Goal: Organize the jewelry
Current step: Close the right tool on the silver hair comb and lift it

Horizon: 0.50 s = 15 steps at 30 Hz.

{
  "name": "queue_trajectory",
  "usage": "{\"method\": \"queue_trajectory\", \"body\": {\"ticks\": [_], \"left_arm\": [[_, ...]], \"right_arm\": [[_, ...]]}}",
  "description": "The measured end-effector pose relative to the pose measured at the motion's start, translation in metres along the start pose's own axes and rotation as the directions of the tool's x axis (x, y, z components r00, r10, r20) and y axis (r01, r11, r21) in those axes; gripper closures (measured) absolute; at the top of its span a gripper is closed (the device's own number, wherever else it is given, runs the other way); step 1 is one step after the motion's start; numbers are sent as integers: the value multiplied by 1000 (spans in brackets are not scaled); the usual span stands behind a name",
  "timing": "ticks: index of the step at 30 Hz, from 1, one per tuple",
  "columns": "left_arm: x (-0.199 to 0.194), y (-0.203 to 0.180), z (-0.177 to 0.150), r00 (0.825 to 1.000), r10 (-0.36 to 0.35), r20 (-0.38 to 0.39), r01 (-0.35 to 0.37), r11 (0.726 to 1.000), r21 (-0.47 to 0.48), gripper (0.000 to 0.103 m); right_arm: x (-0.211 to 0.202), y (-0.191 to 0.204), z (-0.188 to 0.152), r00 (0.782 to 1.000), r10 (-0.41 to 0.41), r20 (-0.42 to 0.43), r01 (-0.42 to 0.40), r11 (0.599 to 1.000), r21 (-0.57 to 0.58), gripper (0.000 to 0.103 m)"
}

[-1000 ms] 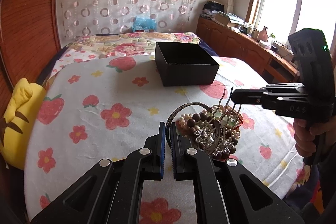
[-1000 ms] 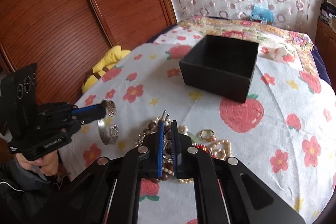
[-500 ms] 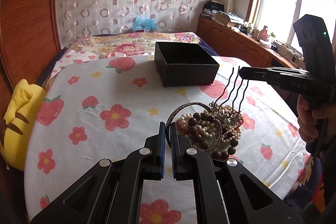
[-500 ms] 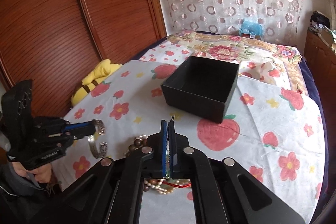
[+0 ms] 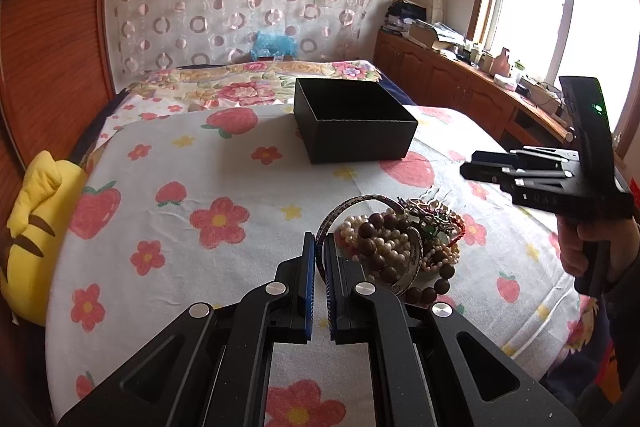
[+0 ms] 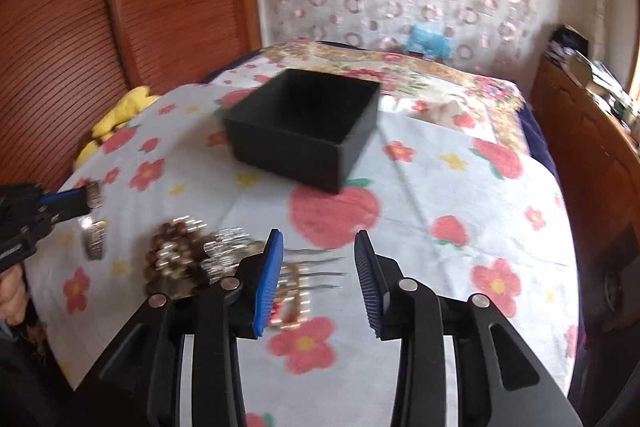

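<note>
My left gripper (image 5: 318, 247) is shut on a silver bangle (image 5: 352, 202) that arches up from the jewelry pile (image 5: 400, 251) of pearl and brown bead strings. The right wrist view shows that gripper (image 6: 86, 193) at the far left, with the bangle (image 6: 94, 195) at its tip. My right gripper (image 6: 319, 239) hangs over the pile's right side, its jaws opening with nothing gripped. A metal hair comb (image 6: 316, 267) lies loose on the cloth below it, also visible as the comb (image 5: 430, 203) on the pile. The open black box (image 5: 352, 123) stands further back.
A yellow plush toy (image 5: 32, 227) sits at the table's left edge. A bed with a floral quilt (image 5: 260, 87) lies behind the table, and wooden cabinets (image 5: 460, 87) line the right wall. A person's hand (image 5: 576, 247) holds the right gripper's handle.
The right gripper lifted the hair comb off the pile by its tines, then opened; the comb now lies back down. The left gripper has kept still, shut on the bangle.
</note>
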State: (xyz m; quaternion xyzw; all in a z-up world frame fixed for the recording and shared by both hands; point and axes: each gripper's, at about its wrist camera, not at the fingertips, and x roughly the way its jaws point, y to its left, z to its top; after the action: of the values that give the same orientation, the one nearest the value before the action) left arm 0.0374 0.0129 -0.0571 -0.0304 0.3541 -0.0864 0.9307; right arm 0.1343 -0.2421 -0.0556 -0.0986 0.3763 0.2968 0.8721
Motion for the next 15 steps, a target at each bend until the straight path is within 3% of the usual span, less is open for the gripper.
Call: {"method": "queue_trajectory", "body": {"ticks": [7,15], "left_arm": [[0,-1,0,1000,2,0,-2,1000,0,99],[2,1,-2,1000,1,-2,-1,1000,-1,99]], "right_arm": [[17,42,-5,997,64,-42,-68,994,-89,57],[31,52,-5,997,-45,-67,32,984,-176,57]]}}
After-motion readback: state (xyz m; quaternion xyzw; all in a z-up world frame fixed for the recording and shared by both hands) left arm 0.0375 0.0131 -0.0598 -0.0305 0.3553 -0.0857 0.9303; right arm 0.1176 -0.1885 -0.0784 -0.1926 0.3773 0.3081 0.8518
